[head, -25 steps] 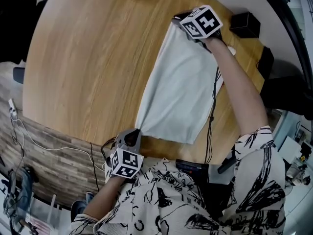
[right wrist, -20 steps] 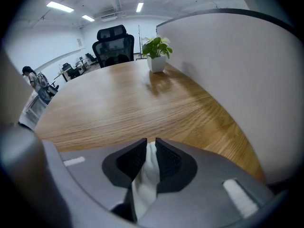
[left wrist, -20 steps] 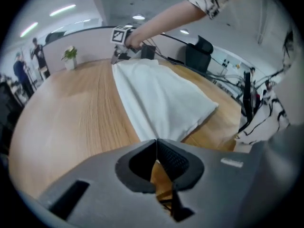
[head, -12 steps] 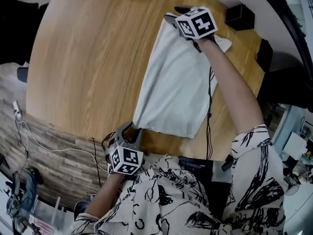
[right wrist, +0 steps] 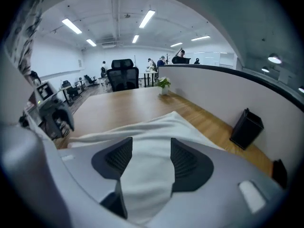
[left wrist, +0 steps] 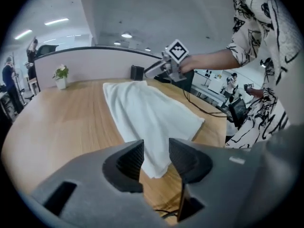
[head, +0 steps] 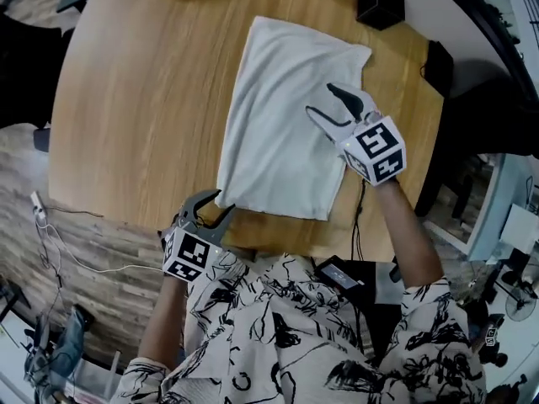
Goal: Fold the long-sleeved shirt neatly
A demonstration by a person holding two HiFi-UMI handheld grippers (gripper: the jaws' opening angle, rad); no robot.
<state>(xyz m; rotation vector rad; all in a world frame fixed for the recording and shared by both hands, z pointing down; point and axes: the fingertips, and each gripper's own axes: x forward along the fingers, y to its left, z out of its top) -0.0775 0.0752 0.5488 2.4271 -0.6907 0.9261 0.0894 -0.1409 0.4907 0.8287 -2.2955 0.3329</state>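
A: Garment?
B: One pale grey-white cloth long-sleeved shirt (head: 282,124), a folded rectangle, flat on light wooden table (head: 143,99).
A: Grippers?
B: Left gripper (head: 212,204): jaws apart, just been opening, nothing pinched, at shirt's near corner. Right gripper (head: 322,99): jaws apart, just been opening, empty, above shirt.

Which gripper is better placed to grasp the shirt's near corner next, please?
Left gripper, probably: both grippers just opened, its jaws face that shirt corner; the right gripper hovers over the cloth's middle.
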